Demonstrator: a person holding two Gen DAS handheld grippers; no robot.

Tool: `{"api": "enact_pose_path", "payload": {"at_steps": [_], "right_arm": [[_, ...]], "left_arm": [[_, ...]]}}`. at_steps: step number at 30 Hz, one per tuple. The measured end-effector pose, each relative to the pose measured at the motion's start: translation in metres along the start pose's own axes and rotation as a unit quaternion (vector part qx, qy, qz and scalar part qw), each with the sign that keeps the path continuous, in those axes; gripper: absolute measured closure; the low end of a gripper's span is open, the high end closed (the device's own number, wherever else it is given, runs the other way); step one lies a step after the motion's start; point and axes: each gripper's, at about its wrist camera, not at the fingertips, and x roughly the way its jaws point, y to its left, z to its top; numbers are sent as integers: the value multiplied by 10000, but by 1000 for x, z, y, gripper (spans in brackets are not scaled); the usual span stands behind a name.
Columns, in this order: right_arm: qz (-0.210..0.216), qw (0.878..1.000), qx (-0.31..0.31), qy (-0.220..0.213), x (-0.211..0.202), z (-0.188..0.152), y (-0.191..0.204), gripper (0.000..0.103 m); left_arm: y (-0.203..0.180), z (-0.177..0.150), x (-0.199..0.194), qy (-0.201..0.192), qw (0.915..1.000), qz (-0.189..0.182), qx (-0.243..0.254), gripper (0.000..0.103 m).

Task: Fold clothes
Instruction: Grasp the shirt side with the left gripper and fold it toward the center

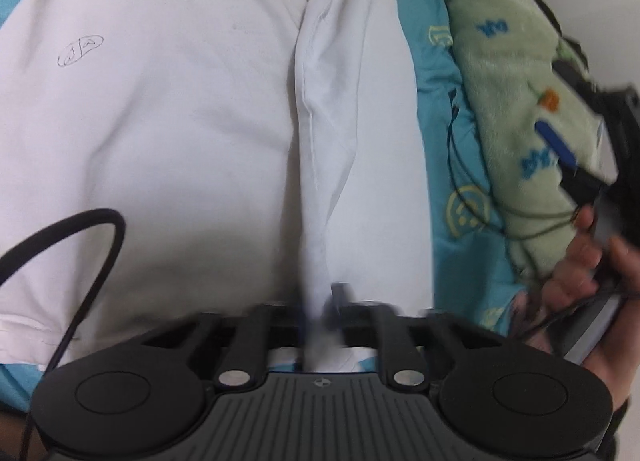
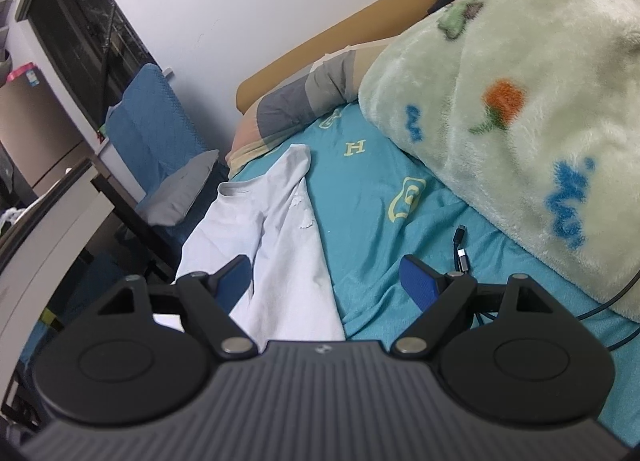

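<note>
The left tongs (image 1: 326, 309) were closed on a pinch of the white shirt (image 1: 160, 121), low in the middle of the left view; the fabric rose from the grip as a narrow ridge toward the top of the frame. The picture was blurred there, so the exact hold was hard to see. The right tongs (image 2: 326, 281) stood wide apart and held nothing, with the shirt (image 2: 276, 245) partly between the blue fingers (image 2: 420, 281) in the lower middle of the right view.

The shirt lay on the bed (image 2: 376, 197), on the blue sheet, beside the green blanket (image 2: 520, 101) at the right. Its long axis ran from the bottom of the frame toward the upper middle, with the collar at the far end near the pillow (image 2: 288, 109).

In my judgement the step in hand was a lengthwise fold, one side lifted by the left tongs. The next move would probably call for the right tongs to take the fabric too, so both could carry the edge across evenly. A cable (image 2: 460, 245) lay near on the sheet and should be avoided.
</note>
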Motion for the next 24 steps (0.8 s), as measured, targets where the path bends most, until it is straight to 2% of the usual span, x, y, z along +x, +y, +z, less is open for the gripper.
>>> {"api": "enact_pose_path", "payload": {"at_steps": [2, 5, 9, 11, 13, 16, 19, 21, 24], "right_arm": [[9, 10000, -50, -12, -1, -1, 3, 19], [37, 9999, -128, 36, -3, -3, 8, 19], [-14, 9993, -372, 39, -5, -8, 18, 20], [-63, 9989, -467, -2, -3, -9, 20, 20], [-91, 9987, -504, -10, 2, -8, 21, 20], [-115, 9988, -479, -4, 15, -7, 20, 20], [-167, 9988, -470, 0, 30, -7, 20, 20], [-216, 9987, -471, 24, 41, -9, 19, 20], [-272, 9985, -452, 123, 60, -12, 14, 20]], "left_arm": [[-1, -11, -4, 38, 9996, 197, 217, 100], [-4, -16, -14, 79, 9993, 133, 331, 96], [-17, 1, -40, -123, 9982, 256, 521, 57], [-27, 26, -50, -436, 9955, 499, 678, 49], [-37, 61, -55, -822, 9891, 843, 881, 39], [-52, 125, -45, -1501, 9728, 1347, 1141, 33], [-62, 191, -21, -2097, 9526, 1732, 1361, 33], [-72, 231, 2, -2479, 9320, 2066, 1650, 33], [-89, 274, 48, -2855, 9023, 2490, 2058, 35]]}}
